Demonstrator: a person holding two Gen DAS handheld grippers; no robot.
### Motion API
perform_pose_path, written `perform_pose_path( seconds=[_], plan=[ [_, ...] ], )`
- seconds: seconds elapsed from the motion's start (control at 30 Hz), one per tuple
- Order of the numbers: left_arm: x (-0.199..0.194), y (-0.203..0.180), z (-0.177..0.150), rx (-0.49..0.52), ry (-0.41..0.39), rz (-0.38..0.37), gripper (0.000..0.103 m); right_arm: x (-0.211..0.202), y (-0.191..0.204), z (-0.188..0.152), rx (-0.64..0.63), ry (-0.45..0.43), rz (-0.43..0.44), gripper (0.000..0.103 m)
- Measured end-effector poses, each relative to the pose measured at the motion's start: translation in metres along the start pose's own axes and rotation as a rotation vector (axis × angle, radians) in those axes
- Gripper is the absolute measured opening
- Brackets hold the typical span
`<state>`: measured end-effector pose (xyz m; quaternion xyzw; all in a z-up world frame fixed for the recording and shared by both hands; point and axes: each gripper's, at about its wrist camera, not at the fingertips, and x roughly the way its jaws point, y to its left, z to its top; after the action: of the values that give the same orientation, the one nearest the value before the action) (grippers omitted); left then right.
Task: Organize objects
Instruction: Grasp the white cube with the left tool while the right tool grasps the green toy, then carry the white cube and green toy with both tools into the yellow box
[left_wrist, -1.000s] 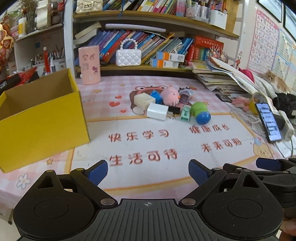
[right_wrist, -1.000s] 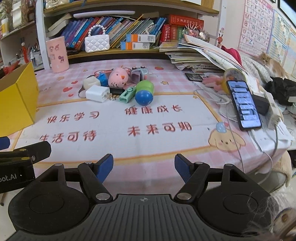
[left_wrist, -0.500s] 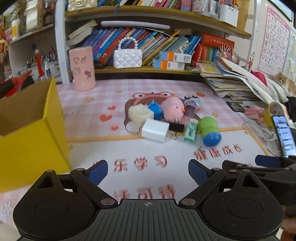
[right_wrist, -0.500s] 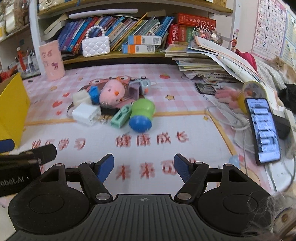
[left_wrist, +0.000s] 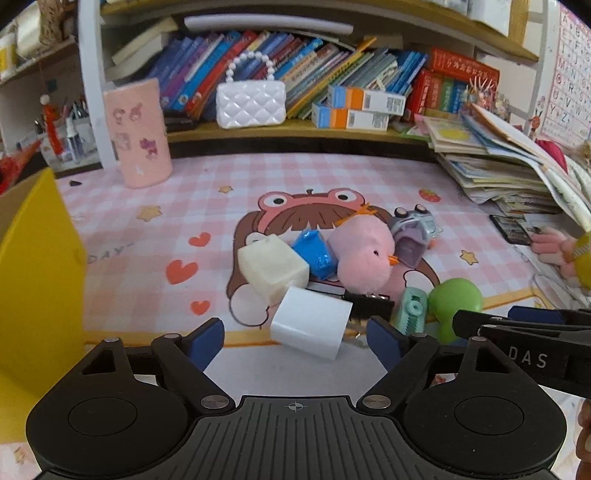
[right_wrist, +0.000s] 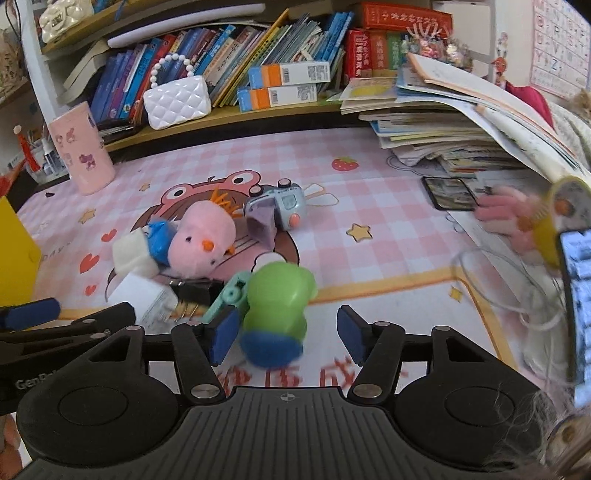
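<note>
Both claws closing around pile items, lower centre of frame.
Right gripper (right_wrist: 284, 334) narrowing around green-blue toy (right_wrist: 277, 314), untouched, long axis up-down, blue end nearest; left gripper (left_wrist: 295, 341) wide, straddling white charger (left_wrist: 310, 326).

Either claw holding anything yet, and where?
Nothing held. Closing right claw straddles the green-and-blue toy; closing left claw frames the white charger, pads clear.
</note>
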<state>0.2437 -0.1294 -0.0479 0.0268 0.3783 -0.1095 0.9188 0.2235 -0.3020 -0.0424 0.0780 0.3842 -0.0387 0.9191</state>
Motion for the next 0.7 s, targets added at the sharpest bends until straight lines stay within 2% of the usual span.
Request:
perform_pose_path(
  seconds=[0.2, 0.3, 0.33, 0.4, 0.43, 0.57, 0.7],
  plan=[
    [0.031, -0.005, 0.004, 0.008, 0.056, -0.010, 0.071, 0.025, -0.004, 0.010, -0.005, 0.044, 0.029, 0.053],
    [0.035, -0.003, 0.005, -0.006, 0.049, -0.036, 0.066, 0.034, -0.006, 0.011, 0.020, 0.074, 0.046, 0.053],
    [0.037, -0.003, 0.006, -0.014, 0.050, -0.047, 0.059, 0.037, -0.007, 0.011, 0.032, 0.086, 0.053, 0.051],
    [0.038, -0.002, 0.008, -0.024, 0.052, -0.058, 0.058, 0.042, -0.008, 0.011, 0.052, 0.105, 0.074, 0.045],
    [0.038, -0.001, 0.007, -0.025, 0.050, -0.062, 0.057, 0.042, -0.008, 0.011, 0.051, 0.100, 0.080, 0.038],
    [0.032, 0.003, 0.005, -0.045, 0.057, -0.074, 0.050, 0.038, -0.007, 0.012, 0.039, 0.091, 0.081, 0.036],
    [0.009, 0.009, 0.003, -0.093, 0.023, -0.084, 0.050, 0.020, -0.006, 0.012, 0.034, 0.053, 0.077, 0.036]
  ],
)
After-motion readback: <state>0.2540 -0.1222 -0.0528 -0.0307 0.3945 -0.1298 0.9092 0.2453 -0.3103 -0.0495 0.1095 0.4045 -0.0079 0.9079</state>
